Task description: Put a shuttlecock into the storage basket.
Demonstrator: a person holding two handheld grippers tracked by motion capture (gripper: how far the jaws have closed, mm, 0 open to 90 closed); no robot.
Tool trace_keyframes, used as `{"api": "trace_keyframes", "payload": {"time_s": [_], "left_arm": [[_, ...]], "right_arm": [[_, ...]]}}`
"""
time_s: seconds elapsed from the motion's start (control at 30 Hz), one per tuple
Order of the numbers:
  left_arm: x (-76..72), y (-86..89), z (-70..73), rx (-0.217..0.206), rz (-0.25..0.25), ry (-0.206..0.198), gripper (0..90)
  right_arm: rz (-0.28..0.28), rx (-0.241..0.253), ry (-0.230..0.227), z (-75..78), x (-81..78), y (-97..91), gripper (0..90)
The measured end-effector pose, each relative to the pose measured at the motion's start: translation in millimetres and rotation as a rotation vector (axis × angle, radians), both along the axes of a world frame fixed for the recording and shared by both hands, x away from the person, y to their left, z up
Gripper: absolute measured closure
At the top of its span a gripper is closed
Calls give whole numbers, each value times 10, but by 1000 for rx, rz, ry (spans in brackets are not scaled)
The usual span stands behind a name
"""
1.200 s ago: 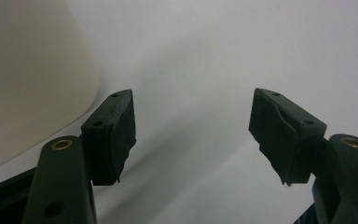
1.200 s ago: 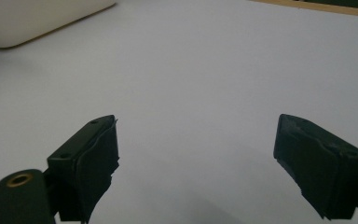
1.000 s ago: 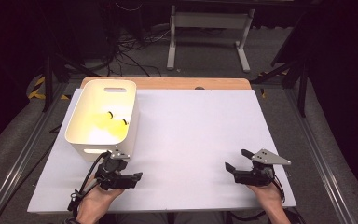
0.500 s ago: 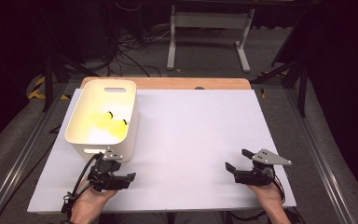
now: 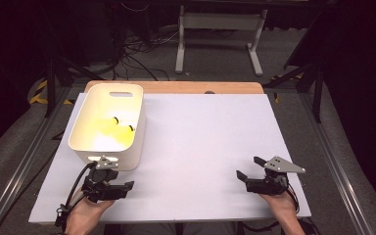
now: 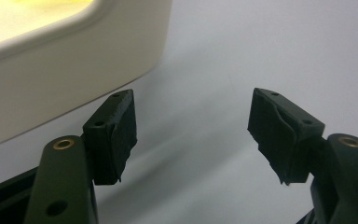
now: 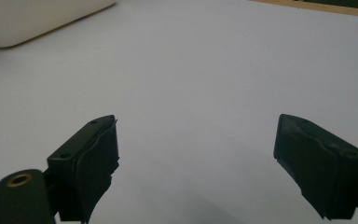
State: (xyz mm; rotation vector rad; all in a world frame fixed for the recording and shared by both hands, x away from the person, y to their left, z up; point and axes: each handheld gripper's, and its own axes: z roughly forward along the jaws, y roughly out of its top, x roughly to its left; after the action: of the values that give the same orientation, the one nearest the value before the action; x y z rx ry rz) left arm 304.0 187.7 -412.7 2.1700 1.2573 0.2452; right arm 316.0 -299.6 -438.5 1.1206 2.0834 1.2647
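Note:
A white bin [image 5: 127,100] stands on the left of the white tabletop [image 5: 200,137], with yellow items [image 5: 111,131] bearing small black parts inside it. My left gripper [image 5: 120,177] sits just in front of the bin's near wall, close to the table's near edge. Its jaws are open with nothing between them. In the left gripper view the bin's wall [image 6: 65,60] lies up and to the left of the open left gripper [image 6: 193,135]. My right gripper [image 5: 249,167] rests at the near right, open and empty, with bare table ahead of the right gripper [image 7: 196,158].
A wooden strip [image 5: 186,87] runs along the table's far edge. Metal rails [image 5: 29,152] flank the table on both sides. A white stand [image 5: 215,29] and cables lie on the dark floor beyond. The bin's corner [image 7: 37,16] is far off to the left in the right gripper view.
My left gripper has slid left along the near edge, staying in front of the bin, jaws still open. The right gripper has not moved.

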Motion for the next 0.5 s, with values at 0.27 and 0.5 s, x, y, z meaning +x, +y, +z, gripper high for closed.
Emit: {"api": "trace_keyframes", "payload": {"time_s": [0.27,0.5], "left_arm": [[-31,119,-3,-11,31,-16,332],[-34,205,-8,-28,43,-29,330]], "right_arm": [[2,-4,-1,-2,3,2,142],[3,-5,-2,-3,3,4,141]]}}
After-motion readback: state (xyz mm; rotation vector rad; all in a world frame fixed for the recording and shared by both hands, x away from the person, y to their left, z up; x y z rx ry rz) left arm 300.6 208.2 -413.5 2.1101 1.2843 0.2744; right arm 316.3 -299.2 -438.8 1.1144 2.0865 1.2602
